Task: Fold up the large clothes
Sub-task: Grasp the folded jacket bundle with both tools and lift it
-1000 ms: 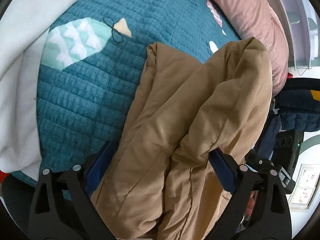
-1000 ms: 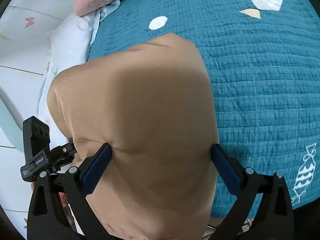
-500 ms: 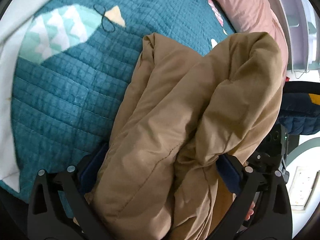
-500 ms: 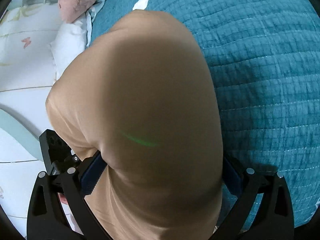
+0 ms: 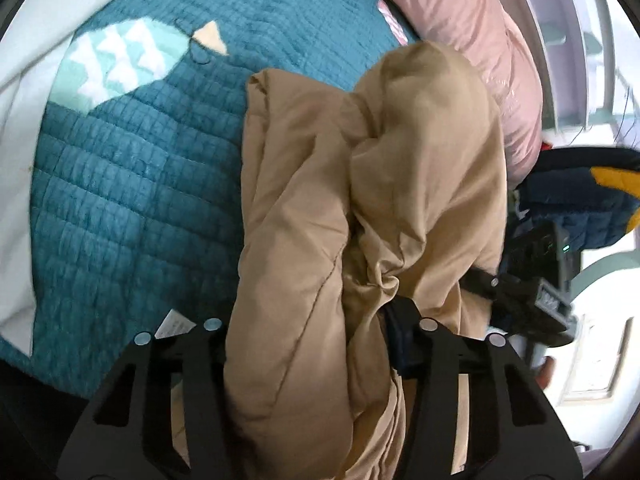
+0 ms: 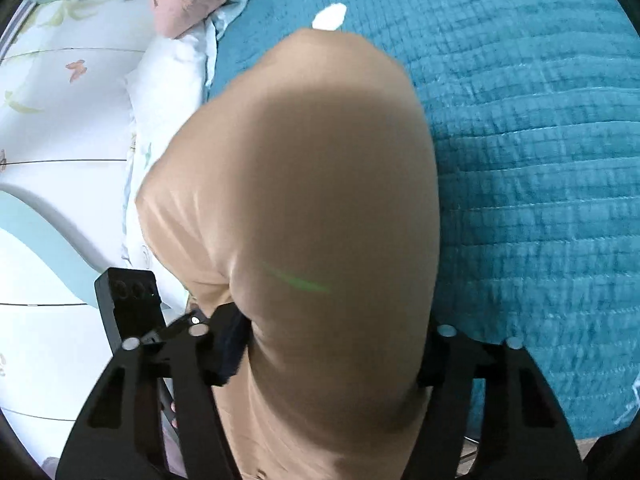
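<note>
Closing on a bunched tan coat (image 5: pixel 360 220), the left gripper (image 5: pixel 308 344) and right gripper (image 6: pixel 332 344) each pinch its padded fabric between 2 jaws, the coat lying near the teal quilt's (image 5: pixel 132 184) pillow-side edge.

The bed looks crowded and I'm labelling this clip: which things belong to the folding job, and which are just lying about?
Job: tan garment, left gripper, right gripper, both closing around it.
Lying about: teal quilt, pink pillow, navy jacket, white sheet.
</note>
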### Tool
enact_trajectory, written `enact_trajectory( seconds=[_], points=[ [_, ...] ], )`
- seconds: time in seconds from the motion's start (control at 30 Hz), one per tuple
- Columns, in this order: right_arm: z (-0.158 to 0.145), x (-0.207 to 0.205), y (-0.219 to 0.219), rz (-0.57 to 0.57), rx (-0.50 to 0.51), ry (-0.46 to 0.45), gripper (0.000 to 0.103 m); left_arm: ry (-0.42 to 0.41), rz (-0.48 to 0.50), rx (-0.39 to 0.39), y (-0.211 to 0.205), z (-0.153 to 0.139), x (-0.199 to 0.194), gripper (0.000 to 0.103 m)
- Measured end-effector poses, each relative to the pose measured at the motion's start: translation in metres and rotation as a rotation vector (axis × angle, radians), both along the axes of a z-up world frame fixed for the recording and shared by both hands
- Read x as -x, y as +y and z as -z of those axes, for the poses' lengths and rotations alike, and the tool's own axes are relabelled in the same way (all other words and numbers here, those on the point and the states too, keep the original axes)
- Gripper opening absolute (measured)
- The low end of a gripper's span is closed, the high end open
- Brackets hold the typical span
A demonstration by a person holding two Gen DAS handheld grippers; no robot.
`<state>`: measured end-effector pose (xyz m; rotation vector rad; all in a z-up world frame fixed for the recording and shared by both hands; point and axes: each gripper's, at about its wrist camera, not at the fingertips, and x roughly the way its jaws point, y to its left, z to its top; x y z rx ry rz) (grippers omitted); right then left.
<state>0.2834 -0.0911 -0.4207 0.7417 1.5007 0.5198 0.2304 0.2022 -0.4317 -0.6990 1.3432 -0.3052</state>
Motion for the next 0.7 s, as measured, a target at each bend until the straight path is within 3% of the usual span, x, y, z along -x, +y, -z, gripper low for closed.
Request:
enact_trajectory(
  seconds=[0.13, 0.17, 0.2, 0.27, 0.33, 0.4, 0.5, 0.57, 0.7],
  points=[
    [-0.015, 0.007, -0.018, -0.026, 0.041, -0.024, 0.056, 0.023, 0.033, 0.048, -0.018, 0.001, 0.006, 0.049],
    [-0.014, 0.007, -0.024, -0.034, 0.059, -0.016, 0.056, 0.036, 0.030, 0.058, -0.023, 0.008, 0.007, 0.050],
    [-0.009, 0.004, -0.027, -0.030, 0.060, -0.002, 0.058, 0.038, 0.028, 0.055, -0.026, 0.013, 0.007, 0.060],
    [0.005, 0.007, -0.030, -0.007, 0.055, 0.030, 0.082, 0.042, 0.005, 0.050, -0.032, 0.022, 0.002, 0.074],
    [0.019, 0.005, -0.022, -0.003, 0.086, 0.041, 0.094, 0.055, -0.010, 0.062, -0.035, 0.025, -0.003, 0.076],
    [0.030, 0.002, -0.017, 0.061, 0.048, 0.046, 0.096, 0.063, -0.010, 0.055, -0.037, 0.026, -0.006, 0.072],
    [0.027, 0.002, -0.015, 0.107, 0.058, 0.029, 0.091, 0.053, -0.012, 0.037, -0.038, 0.022, -0.012, 0.057],
    [0.016, 0.001, -0.016, 0.126, 0.041, 0.016, 0.071, 0.034, 0.002, -0.012, -0.044, 0.011, -0.011, 0.049],
    [-0.004, 0.003, -0.018, 0.180, -0.001, -0.013, 0.057, -0.030, 0.070, -0.103, -0.062, -0.014, -0.013, 0.043]
  ],
)
